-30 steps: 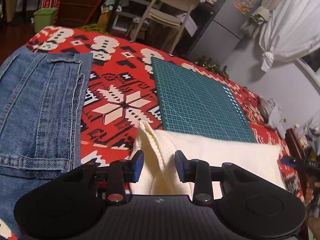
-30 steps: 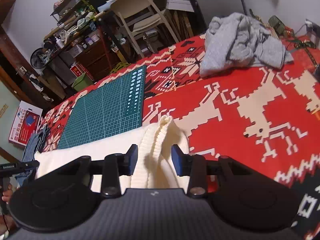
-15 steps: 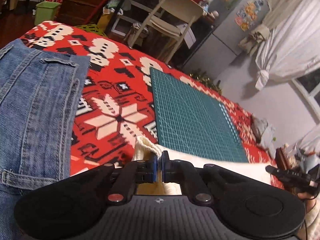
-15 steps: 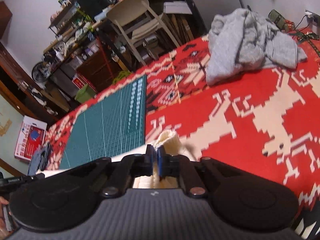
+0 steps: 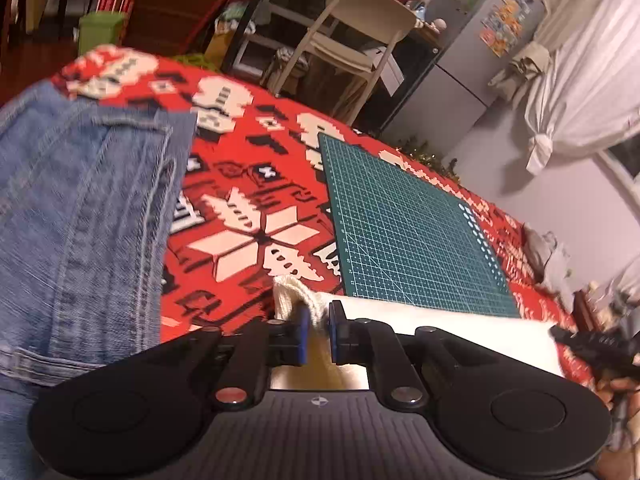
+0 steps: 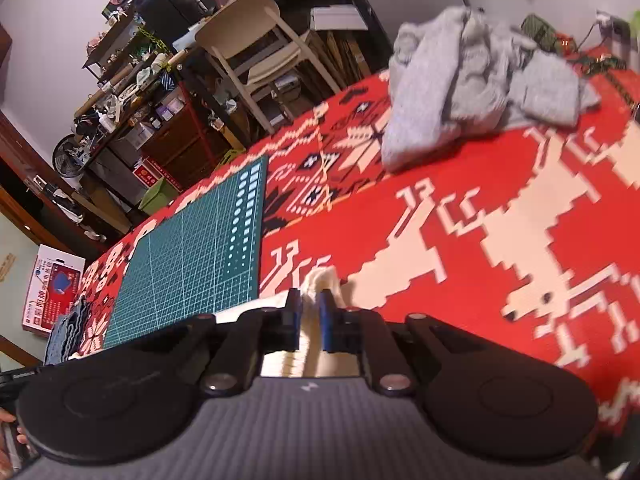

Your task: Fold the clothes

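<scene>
Tongs, two, left and right, each clamp one cream sweater's ribbed edge.

Dim warm indoor light, strong fisheye bending at edges, motion blur, dark corners

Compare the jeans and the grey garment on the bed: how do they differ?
The jeans are blue denim lying flat and smoothed out; the grey garment is soft knit, crumpled in a heap. The jeans sit on the left side of the cutting mat, the grey garment to its right. Both rest on the red patterned blanket, ungripped.
</scene>
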Demonstrator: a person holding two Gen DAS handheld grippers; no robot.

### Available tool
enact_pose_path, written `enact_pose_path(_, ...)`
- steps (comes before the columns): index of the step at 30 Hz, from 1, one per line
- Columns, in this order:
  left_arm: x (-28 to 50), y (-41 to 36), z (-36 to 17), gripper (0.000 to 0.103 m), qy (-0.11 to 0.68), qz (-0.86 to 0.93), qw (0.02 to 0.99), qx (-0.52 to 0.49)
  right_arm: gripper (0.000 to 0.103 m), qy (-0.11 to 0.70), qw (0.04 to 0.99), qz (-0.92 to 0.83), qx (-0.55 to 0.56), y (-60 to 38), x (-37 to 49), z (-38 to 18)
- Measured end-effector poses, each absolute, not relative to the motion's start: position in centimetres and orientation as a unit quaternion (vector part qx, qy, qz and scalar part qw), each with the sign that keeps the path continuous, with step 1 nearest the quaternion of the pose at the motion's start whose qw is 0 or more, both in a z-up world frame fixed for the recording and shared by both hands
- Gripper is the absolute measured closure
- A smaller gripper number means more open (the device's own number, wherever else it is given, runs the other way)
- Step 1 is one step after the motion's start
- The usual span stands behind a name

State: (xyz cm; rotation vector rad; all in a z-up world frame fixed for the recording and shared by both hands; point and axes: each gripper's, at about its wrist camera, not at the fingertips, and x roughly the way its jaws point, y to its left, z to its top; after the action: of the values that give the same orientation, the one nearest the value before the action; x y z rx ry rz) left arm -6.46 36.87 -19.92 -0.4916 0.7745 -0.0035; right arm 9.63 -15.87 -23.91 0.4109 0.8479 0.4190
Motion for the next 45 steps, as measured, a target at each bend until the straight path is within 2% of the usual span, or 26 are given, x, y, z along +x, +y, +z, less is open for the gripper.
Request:
enact_pose_path(4,-7.5,36.4,-18.8,0.089,0.371,0.012,0.906,-0.201,0.089,0.391,0.883,0.194,0.171,-16.6,8.2,-22.1)
enact_pose_path(8,-8.8,36.1,-17.7,0.079,0.362,0.027,0.912,-0.190,0.089,0.385,0.889,0.211,0.128,-15.8,6.1,-20.0)
enact_pose_path(13,-10.2,33.2,-16.2,0.076,0.360,0.001,0.916,-0.179,0.086,0.380,0.889,0.246,0.067,-12.8,2.4,-17.9)
enact_pose_path(25,-13.6,22.7,-17.0,0.079,0.396,-0.070,0.913,-0.068,0.085,0.395,0.874,0.280,-0.043,-7.9,-6.1,-18.7)
enact_pose_path(31,-15.1,22.3,-18.5,0.079,0.441,-0.065,0.894,-0.048,0.083,0.418,0.863,0.278,-0.065,-8.8,-8.7,-20.1)
enact_pose_path(39,-16.0,22.0,-18.8,0.078,0.439,-0.064,0.896,-0.023,0.083,0.415,0.866,0.268,-0.080,-9.1,-9.7,-20.4)
enact_pose_path(45,-16.3,21.2,-18.0,0.072,0.430,-0.052,0.901,-0.005,0.068,0.403,0.874,0.261,-0.076,-9.1,-10.1,-19.0)
